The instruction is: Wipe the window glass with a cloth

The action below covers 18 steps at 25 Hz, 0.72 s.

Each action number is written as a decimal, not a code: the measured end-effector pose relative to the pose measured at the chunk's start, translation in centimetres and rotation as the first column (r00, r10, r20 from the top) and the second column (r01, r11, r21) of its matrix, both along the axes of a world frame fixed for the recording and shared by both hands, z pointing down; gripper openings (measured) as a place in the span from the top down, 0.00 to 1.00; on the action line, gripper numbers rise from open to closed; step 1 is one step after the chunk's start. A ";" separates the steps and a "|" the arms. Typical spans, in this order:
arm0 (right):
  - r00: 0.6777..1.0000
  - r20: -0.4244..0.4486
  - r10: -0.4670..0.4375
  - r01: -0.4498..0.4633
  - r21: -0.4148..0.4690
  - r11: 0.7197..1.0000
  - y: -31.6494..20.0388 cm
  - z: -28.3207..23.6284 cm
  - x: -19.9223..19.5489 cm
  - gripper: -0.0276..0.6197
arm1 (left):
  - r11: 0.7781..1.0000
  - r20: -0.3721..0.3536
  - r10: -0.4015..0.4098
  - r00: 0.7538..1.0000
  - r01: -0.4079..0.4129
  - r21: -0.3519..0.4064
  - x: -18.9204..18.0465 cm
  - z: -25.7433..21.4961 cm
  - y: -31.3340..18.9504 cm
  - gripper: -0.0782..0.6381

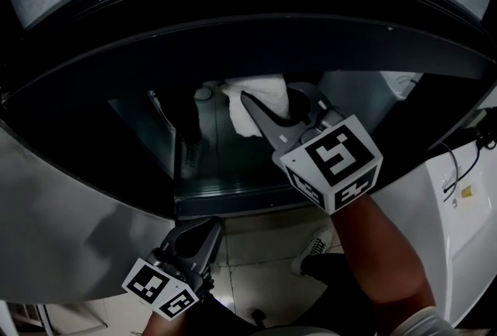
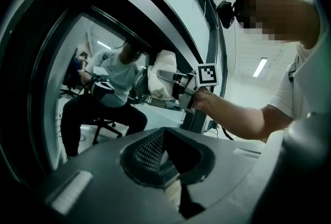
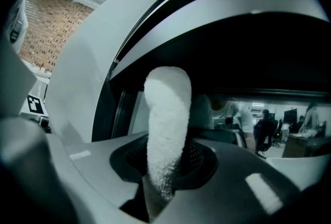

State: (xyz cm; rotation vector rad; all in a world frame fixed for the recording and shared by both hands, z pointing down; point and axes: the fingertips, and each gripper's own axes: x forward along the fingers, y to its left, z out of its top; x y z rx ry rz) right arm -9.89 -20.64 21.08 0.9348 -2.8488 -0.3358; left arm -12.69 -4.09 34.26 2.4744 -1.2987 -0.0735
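Observation:
A white cloth [image 1: 252,94] is pressed on the window glass [image 1: 225,160], just under the dark curved frame bar [image 1: 233,39]. My right gripper [image 1: 268,100] is shut on the cloth, whose folded end sticks up between the jaws [image 3: 166,114]. In the left gripper view the cloth [image 2: 160,75] and right gripper [image 2: 173,79] show against the pane. My left gripper [image 1: 208,227] hangs low, below the window's bottom edge and apart from the glass. Its jaws [image 2: 164,137] are shut with nothing between them.
A white panel [image 1: 458,233] with a black cable [image 1: 460,164] stands at the right. Tiled floor [image 1: 256,249] and a shoe [image 1: 313,244] lie below the window. Through the glass a person sits on an office chair [image 2: 106,91] among desks.

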 end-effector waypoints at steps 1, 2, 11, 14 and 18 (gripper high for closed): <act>1.000 0.002 0.006 -0.006 -0.002 1.000 -0.1 0.0 0.4 0.82 | 1.000 -0.001 0.002 1.000 -0.002 0.000 0.2 -0.1 0.0 0.87; 1.000 0.005 0.010 -0.010 -0.004 1.000 -0.2 0.0 0.9 0.82 | 1.000 -0.003 0.005 1.000 -0.005 0.001 0.4 -0.2 0.1 0.87; 0.999 0.015 0.050 -0.050 -0.003 0.999 -1.0 -0.5 4.3 0.82 | 1.000 0.014 0.023 1.000 -0.023 -0.008 1.7 -0.3 0.7 0.87; 0.997 0.023 0.072 -0.072 -0.015 0.997 -1.4 -0.3 5.9 0.82 | 0.999 0.022 0.028 0.999 -0.028 -0.015 2.1 -0.1 1.0 0.87; 0.995 0.028 0.093 -0.092 -0.031 0.995 -1.9 -0.1 7.7 0.82 | 0.999 0.024 0.027 0.999 -0.027 -0.021 2.7 0.1 1.2 0.87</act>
